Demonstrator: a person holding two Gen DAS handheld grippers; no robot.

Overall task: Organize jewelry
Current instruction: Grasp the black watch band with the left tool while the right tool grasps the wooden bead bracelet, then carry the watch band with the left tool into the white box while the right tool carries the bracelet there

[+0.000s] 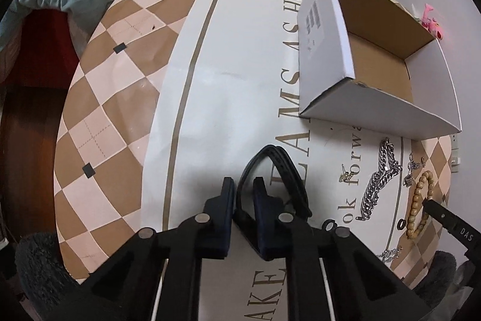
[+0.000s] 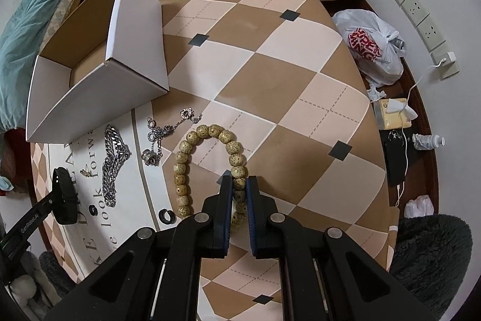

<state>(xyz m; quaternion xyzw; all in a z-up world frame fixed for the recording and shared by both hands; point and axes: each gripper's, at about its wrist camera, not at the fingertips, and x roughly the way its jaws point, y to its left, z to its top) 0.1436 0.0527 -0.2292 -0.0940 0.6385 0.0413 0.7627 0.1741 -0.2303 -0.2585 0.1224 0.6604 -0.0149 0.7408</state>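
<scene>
Pickup step: my left gripper [image 1: 243, 185] jaws pinch a black band [image 1: 278, 161], right gripper [image 2: 239, 184] jaws the beads [image 2: 210, 163]; next, I lift both into the box [image 2: 90, 56].

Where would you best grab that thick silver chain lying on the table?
Grip the silver chain from straight above, at its bunched middle, fingers across the strand. It lies flat in a long heap, so the sides offer nothing to pinch, and the doubled links there give most bulk.
</scene>
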